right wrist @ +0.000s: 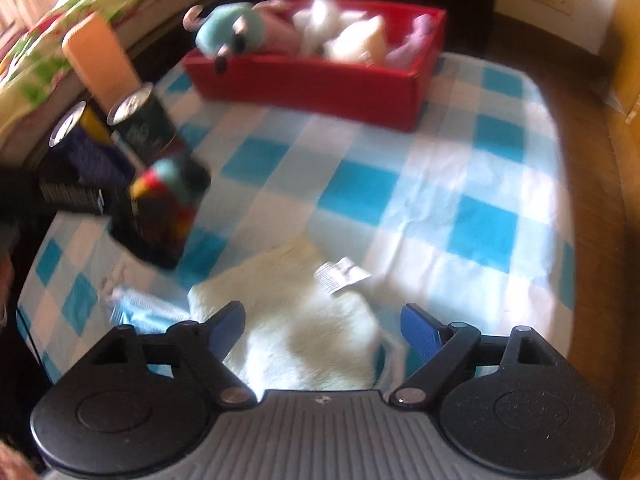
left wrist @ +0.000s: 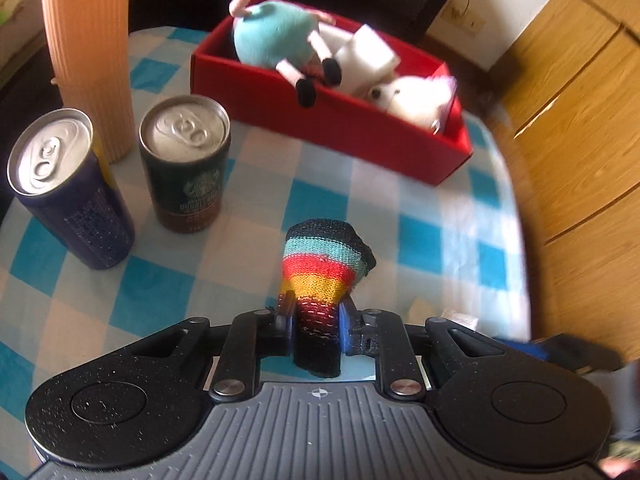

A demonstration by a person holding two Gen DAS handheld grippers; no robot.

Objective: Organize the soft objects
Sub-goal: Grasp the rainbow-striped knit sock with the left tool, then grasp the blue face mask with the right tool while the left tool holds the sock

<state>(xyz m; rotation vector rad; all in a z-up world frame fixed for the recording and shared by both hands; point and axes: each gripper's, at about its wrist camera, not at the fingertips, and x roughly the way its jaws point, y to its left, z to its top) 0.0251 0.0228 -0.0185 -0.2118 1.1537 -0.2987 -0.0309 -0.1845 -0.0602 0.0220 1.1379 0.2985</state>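
Observation:
My left gripper [left wrist: 316, 314] is shut on a striped knitted sock [left wrist: 324, 264] and holds it above the checked cloth. The sock also shows at the left of the right wrist view [right wrist: 168, 184], blurred. A red box [left wrist: 420, 148] at the back holds a teal plush doll [left wrist: 272, 38], a white block [left wrist: 368, 50] and a white plush animal [left wrist: 416, 96]. My right gripper [right wrist: 322, 328] is open over a white fluffy soft item [right wrist: 304, 336] with a label [right wrist: 340, 274]; its jaws stand on either side of it.
Two drink cans [left wrist: 188, 160] [left wrist: 68, 184] and a tall ribbed peach vase [left wrist: 90, 40] stand at the left. A light blue face mask [right wrist: 140, 308] lies beside the fluffy item. The blue and white checked cloth [right wrist: 460, 208] covers the table; wooden floor lies to the right.

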